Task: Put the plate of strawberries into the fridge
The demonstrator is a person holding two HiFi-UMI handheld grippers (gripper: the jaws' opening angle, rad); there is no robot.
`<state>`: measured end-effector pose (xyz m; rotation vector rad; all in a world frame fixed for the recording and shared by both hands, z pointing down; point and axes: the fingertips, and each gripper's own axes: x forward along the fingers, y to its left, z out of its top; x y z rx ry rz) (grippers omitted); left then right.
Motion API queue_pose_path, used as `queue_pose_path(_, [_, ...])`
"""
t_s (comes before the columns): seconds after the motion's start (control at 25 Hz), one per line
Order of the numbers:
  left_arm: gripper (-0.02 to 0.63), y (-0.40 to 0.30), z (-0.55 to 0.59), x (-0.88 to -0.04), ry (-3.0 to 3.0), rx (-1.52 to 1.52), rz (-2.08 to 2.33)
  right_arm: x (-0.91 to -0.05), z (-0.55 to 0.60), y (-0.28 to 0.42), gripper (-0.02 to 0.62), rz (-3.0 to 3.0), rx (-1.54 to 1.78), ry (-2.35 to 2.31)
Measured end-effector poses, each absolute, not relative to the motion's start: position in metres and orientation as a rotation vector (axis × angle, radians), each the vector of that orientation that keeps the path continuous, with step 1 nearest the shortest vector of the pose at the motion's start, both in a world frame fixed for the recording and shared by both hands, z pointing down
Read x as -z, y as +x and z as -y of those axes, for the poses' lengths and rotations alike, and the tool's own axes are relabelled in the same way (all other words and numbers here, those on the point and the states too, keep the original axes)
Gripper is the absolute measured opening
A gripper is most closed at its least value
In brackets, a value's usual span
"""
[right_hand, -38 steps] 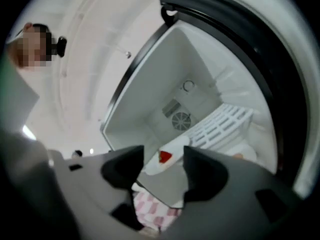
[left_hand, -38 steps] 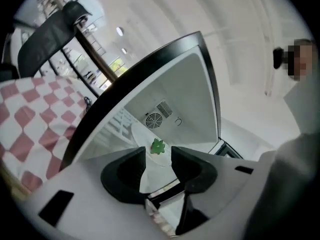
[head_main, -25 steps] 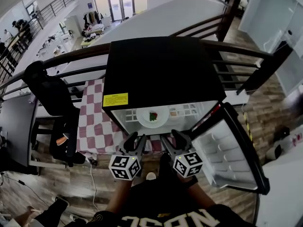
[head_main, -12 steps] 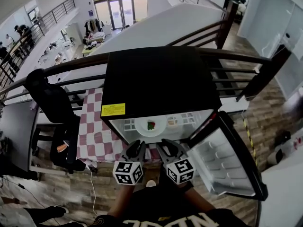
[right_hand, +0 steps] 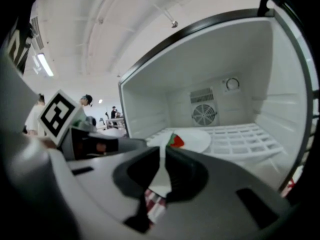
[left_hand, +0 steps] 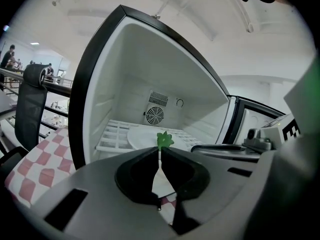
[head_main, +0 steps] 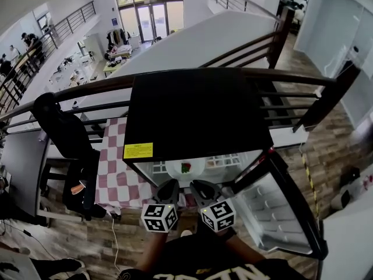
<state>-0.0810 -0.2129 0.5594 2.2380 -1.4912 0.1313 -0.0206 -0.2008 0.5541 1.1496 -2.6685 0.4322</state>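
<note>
A white plate (head_main: 176, 170) with a red strawberry (head_main: 186, 168) rests on the wire shelf inside the open black fridge (head_main: 198, 107). In the left gripper view the plate (left_hand: 140, 136) and the strawberry's green leaves (left_hand: 164, 139) show just beyond the jaws. In the right gripper view the plate (right_hand: 196, 139) and strawberry (right_hand: 176, 141) lie on the shelf ahead. My left gripper (head_main: 171, 186) and right gripper (head_main: 197, 187) hover side by side in front of the fridge opening, apart from the plate. Both pairs of jaws are closing, tips nearly touching, with nothing between them.
The fridge door (head_main: 280, 209) hangs open to the right. The fridge stands on a table with a red-and-white checkered cloth (head_main: 116, 168). A black chair (head_main: 64, 133) is at the left. A dark railing (head_main: 291, 77) runs behind the fridge.
Both grippers have gone from wide open to nearly closed. The view has drawn back a little from the fridge; the plate stays on the shelf.
</note>
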Motion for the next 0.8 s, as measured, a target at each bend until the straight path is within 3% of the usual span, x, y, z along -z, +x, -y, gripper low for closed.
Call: queue_pose_path(0.8, [0.031,-0.057,0.263,-0.562,2.223,-0.141,1.437,-0.566,0.252,-0.019,0.040,2.649,-0.424,1.107])
